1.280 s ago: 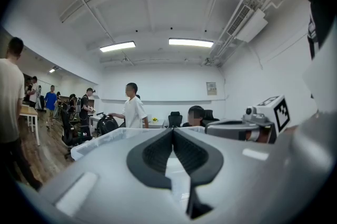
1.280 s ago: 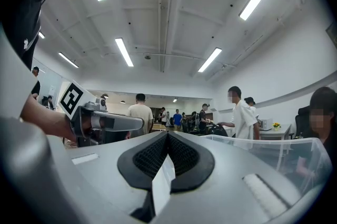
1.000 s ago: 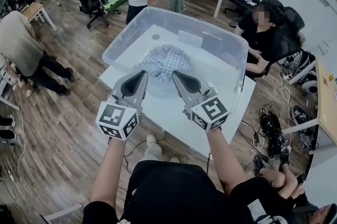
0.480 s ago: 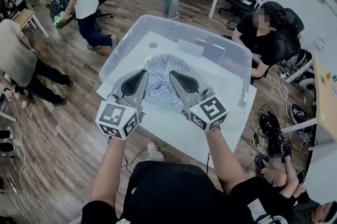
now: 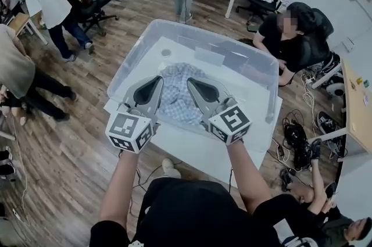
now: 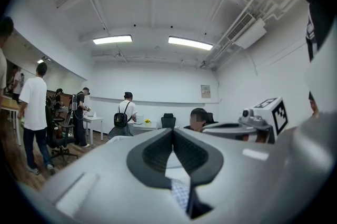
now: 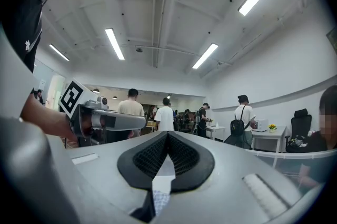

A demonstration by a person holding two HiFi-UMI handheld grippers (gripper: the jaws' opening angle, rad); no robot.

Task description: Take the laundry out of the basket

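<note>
— Clear, glossy plastic for the basket (image 5: 212,33)?
— Yes, smooth and see-through. Soft checked cloth for the laundry (image 5: 179,90), crumpled.
— And on the left gripper (image 5: 157,79) and right gripper (image 5: 190,81)?
— Matt grey plastic shells; black ribbed pads (image 6: 155,157), rubbery-looking.
— Underneath?
— Smooth white table (image 5: 192,146) top, matt; wood-plank floor (image 5: 64,141) with a faint sheen.

Long white fluorescent ceiling tubes (image 6: 112,39) lit the room brightly and evenly; shadows were soft. Both gripper views bowed strongly toward black rounded corners, and the grey left claw (image 6: 172,132) near the lens looked blurred.
</note>
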